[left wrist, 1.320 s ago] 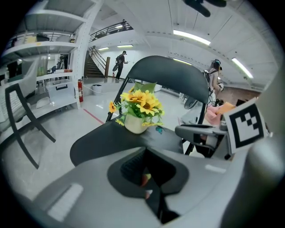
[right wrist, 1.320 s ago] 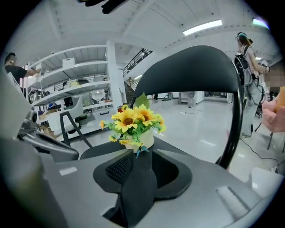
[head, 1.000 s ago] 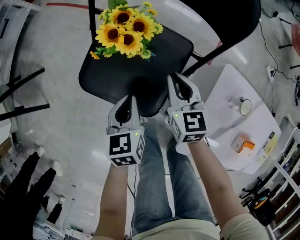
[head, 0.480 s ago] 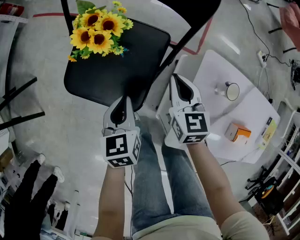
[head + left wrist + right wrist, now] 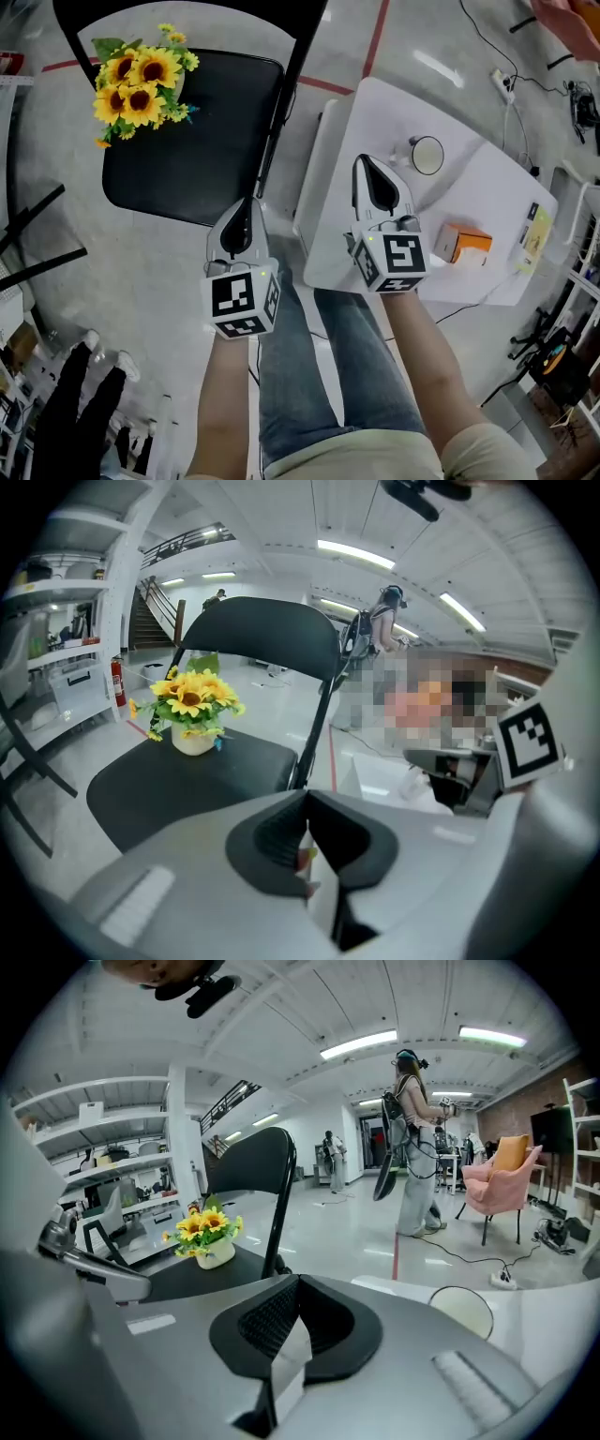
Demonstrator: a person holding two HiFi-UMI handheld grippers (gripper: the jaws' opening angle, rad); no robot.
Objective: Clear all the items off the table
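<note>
A small white table (image 5: 487, 187) stands at the right of the head view. On it are a round white-rimmed disc (image 5: 427, 155), an orange box (image 5: 462, 242) and a yellowish card (image 5: 534, 234). My right gripper (image 5: 368, 167) is shut and empty, over the table's near left part, its tip a little short of the disc (image 5: 461, 1312). My left gripper (image 5: 246, 202) is also shut and empty, by the near right corner of the black chair seat (image 5: 197, 141). A pot of sunflowers (image 5: 141, 80) rests on that seat. The jaws meet with nothing between them in the left gripper view (image 5: 307, 799) and the right gripper view (image 5: 298, 1283).
The folding chair's backrest (image 5: 258, 630) rises behind the sunflowers (image 5: 192, 705). Shelving (image 5: 572, 309) and cables (image 5: 506, 84) border the table at the right. A person (image 5: 412, 1147) stands further back in the room, near a pink armchair (image 5: 506, 1180).
Both grippers have swung right, away from the chair seat. The right one, formerly over the seat's edge, is now over the white table. Both stay shut.
</note>
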